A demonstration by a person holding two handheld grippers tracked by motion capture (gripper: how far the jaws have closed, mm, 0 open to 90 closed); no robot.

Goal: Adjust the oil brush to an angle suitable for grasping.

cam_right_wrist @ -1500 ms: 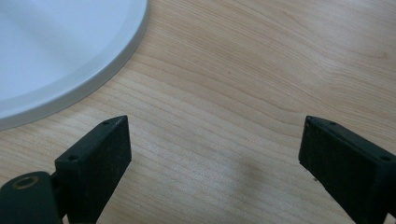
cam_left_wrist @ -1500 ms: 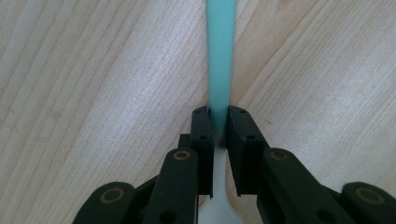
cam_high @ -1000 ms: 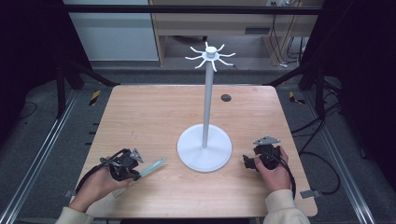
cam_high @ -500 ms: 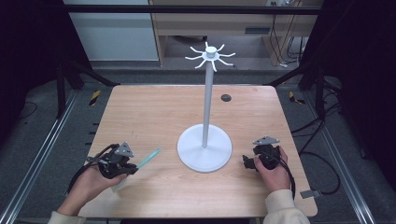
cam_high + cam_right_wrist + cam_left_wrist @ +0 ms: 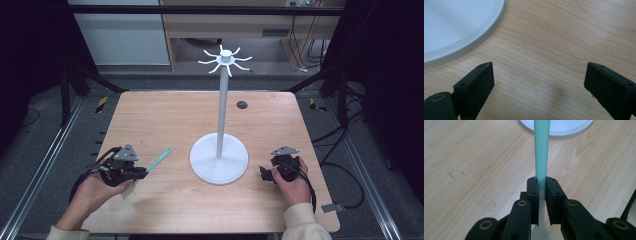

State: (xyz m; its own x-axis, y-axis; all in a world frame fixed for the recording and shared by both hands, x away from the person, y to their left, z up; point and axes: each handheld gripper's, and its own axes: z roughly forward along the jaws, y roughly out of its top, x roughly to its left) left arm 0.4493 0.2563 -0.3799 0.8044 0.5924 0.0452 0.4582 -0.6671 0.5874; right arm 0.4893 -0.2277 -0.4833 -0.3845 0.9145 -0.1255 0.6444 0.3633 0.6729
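My left gripper (image 5: 142, 172) has risen since a second ago, jaws clamped on the teal-handled white plastic spatula (image 5: 159, 160), now above the wooden table (image 5: 165, 120); my right gripper (image 5: 263, 173) rests wide open, empty.

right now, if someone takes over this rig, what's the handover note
Left gripper: shut on the teal-and-white utensil, lifted off the table, teal end pointing toward the white stand.
Right gripper: open, empty, low over the table beside the stand's base.
Done: utensil picked up.
Left: probably hang it on a hook at the top of the stand; the hooks are bare.
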